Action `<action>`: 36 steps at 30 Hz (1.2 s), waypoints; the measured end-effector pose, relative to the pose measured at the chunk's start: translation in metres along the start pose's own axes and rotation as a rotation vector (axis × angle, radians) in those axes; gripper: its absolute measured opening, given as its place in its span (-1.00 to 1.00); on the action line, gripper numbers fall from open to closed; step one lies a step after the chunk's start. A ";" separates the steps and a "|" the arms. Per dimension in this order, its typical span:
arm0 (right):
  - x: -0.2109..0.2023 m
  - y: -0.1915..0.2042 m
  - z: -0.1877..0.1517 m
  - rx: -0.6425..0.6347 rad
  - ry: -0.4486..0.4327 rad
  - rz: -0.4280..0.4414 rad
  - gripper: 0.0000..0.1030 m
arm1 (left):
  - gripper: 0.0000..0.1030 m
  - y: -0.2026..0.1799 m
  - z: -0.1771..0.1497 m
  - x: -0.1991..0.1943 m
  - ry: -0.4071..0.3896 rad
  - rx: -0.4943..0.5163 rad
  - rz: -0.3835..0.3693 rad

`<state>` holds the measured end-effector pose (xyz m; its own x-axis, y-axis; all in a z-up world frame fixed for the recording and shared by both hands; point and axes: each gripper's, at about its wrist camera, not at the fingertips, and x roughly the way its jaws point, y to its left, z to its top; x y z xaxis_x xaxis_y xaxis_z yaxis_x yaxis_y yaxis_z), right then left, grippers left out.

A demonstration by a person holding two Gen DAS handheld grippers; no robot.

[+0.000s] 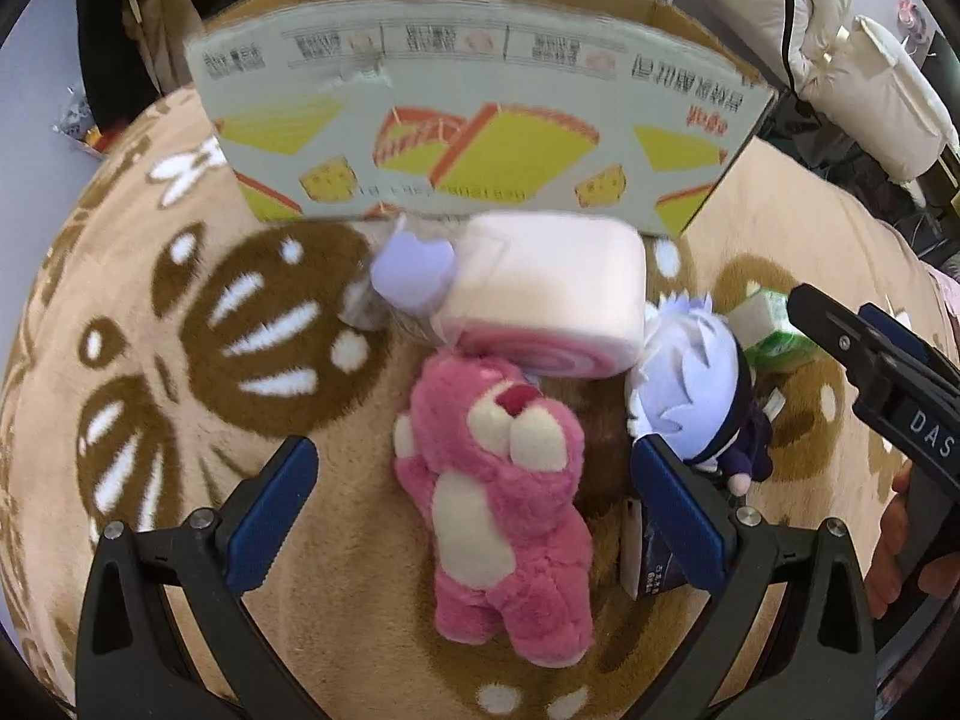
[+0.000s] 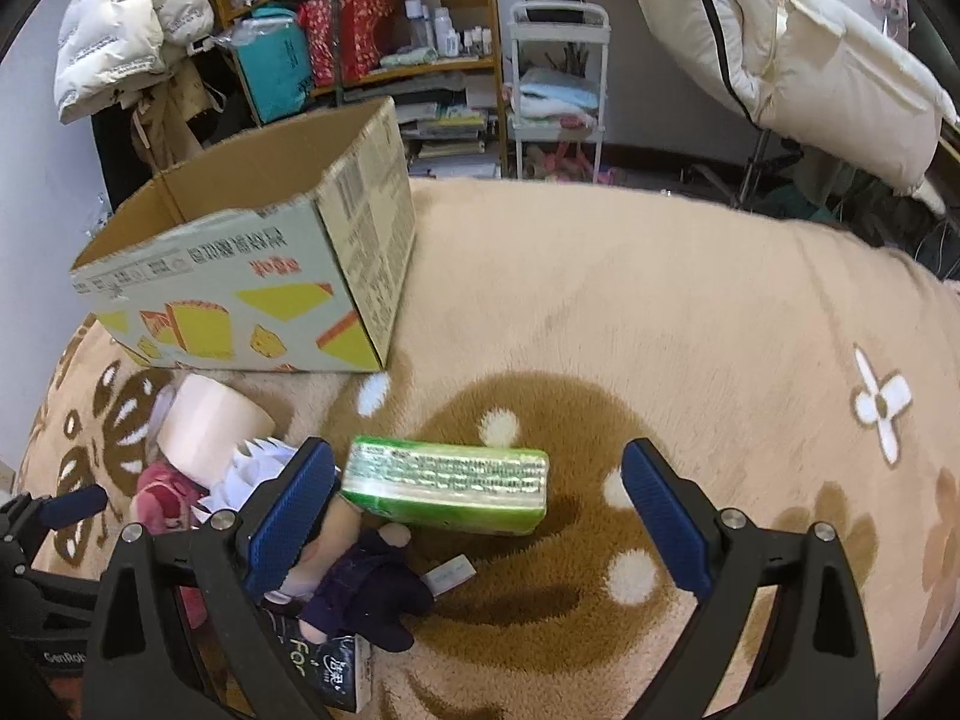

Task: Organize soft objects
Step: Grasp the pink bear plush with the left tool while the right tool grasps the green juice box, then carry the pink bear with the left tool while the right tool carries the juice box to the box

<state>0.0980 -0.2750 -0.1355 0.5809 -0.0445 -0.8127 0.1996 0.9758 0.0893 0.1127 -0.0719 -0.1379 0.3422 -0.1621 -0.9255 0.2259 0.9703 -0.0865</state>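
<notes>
A pink plush bear (image 1: 501, 492) lies on the tan blanket between the open fingers of my left gripper (image 1: 474, 498), which hovers just above it and is empty. Behind the bear lie a pink roll cushion (image 1: 546, 294) and a lilac plush (image 1: 414, 270). A white-haired doll in dark clothes (image 1: 702, 396) lies to the bear's right; it also shows in the right wrist view (image 2: 360, 582). My right gripper (image 2: 480, 510) is open over a green tissue pack (image 2: 447, 483). An open cardboard box (image 2: 252, 276) stands behind the toys.
A dark small packet (image 2: 342, 678) lies by the doll. The blanket (image 2: 690, 312) stretches wide to the right. Cluttered shelves (image 2: 384, 42), a white cart (image 2: 558, 90) and hanging white coats (image 2: 798, 48) stand beyond the bed edge.
</notes>
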 end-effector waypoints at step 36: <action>0.010 -0.003 -0.010 0.044 0.059 0.090 0.55 | -0.21 -0.001 -0.028 0.009 0.074 0.032 0.077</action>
<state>0.0952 -0.2761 -0.1500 0.5507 0.0569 -0.8328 0.1841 0.9648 0.1876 0.0905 -0.0694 -0.1565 0.2921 -0.0723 -0.9536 0.2307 0.9730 -0.0031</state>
